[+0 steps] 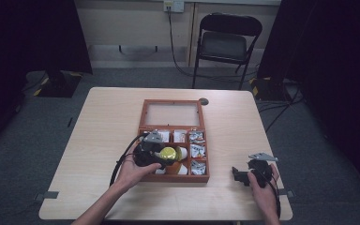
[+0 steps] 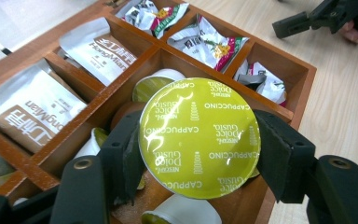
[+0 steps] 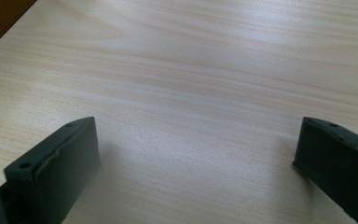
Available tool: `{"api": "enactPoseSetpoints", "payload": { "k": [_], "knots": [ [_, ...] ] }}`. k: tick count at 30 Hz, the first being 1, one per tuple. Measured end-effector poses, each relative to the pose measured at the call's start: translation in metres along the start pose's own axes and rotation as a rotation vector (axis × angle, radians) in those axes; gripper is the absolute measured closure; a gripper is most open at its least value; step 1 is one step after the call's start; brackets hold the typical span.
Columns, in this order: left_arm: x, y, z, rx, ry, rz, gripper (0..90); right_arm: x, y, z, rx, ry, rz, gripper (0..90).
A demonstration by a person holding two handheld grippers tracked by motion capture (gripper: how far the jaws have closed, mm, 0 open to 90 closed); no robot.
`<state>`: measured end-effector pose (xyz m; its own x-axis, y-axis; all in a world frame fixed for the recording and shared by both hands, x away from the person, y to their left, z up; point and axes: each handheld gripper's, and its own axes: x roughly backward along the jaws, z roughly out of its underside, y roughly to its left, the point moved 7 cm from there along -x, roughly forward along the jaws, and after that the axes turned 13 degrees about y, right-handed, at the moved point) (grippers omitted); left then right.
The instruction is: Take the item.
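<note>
A brown wooden box (image 1: 174,178) with several compartments lies open at the table's middle, its glass lid (image 1: 172,114) flat behind it. My left gripper (image 1: 161,157) hovers over the box's big front-left compartment, shut on a coffee capsule (image 2: 199,136) with a yellow-green foil top printed "Dolce Gusto Cappuccino". More capsules (image 2: 156,85) lie in that compartment beneath it. My right gripper (image 1: 238,174) rests low over the bare table at the front right, jaws wide apart with nothing between them (image 3: 191,154).
Brown and silver sachets (image 2: 35,109) fill the box's left compartments, and colourful packets (image 2: 207,44) the right ones. A black folding chair (image 1: 225,42) stands beyond the table's far edge. Light wooden tabletop (image 1: 108,117) surrounds the box.
</note>
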<state>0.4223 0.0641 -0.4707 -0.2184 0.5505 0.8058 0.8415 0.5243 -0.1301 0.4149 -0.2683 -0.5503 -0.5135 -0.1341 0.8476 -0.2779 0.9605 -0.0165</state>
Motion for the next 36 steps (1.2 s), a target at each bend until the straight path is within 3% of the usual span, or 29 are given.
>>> {"api": "enactPoseSetpoints", "payload": {
  "k": [21,36],
  "knots": [
    [0.025,0.006,-0.006,0.016,-0.074,-0.005,38.1,0.0,0.0,0.0,0.0,0.0,0.0,0.0],
    [0.039,0.002,-0.012,-0.009,-0.096,-0.005,38.2,0.0,0.0,0.0,0.0,0.0,0.0,0.0]
  ]
}}
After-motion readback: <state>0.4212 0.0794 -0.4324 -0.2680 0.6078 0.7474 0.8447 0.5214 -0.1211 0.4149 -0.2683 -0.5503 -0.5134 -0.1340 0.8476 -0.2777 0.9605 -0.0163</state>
